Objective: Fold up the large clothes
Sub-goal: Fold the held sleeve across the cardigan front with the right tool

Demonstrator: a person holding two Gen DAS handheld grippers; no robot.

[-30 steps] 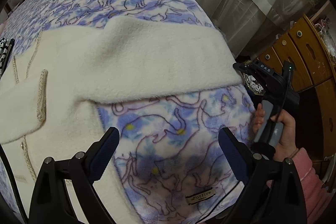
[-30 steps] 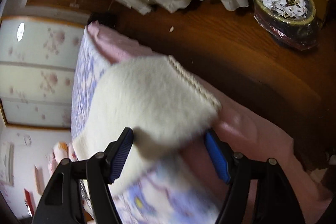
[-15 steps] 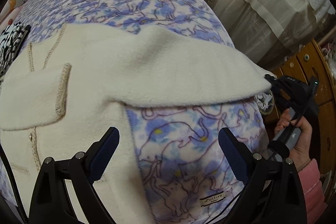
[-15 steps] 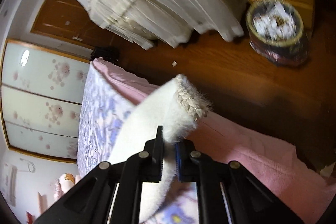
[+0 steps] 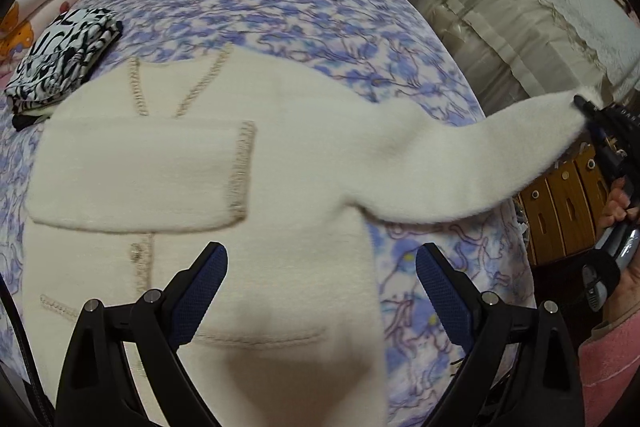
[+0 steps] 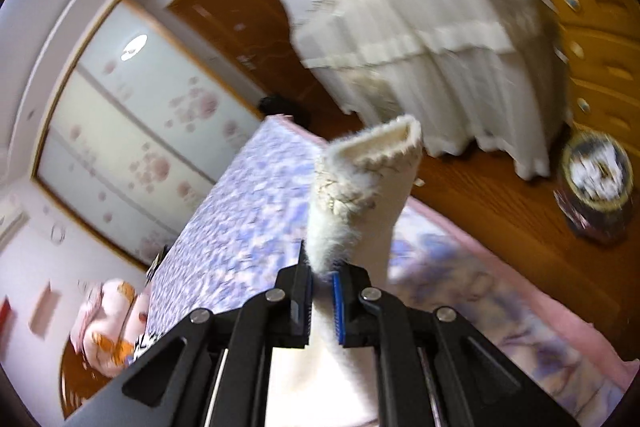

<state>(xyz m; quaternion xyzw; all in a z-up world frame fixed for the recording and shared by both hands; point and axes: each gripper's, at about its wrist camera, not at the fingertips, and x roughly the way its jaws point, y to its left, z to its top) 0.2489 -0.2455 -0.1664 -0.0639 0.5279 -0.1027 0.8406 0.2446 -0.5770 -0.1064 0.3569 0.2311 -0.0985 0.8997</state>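
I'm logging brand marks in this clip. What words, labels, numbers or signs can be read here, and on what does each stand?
No text reads cleanly.
Right gripper, shut on the cream cardigan sleeve: small white letters on its black body, blurred and cut by the frame edge, unreadable.
Black-and-white folded cloth: bold print, no legible word.
Cream cardigan and floral blanket: no text visible.

Wooden floor [image 6: 500, 211], floral sliding doors [image 6: 132, 147], wooden drawers [image 6: 600, 39].
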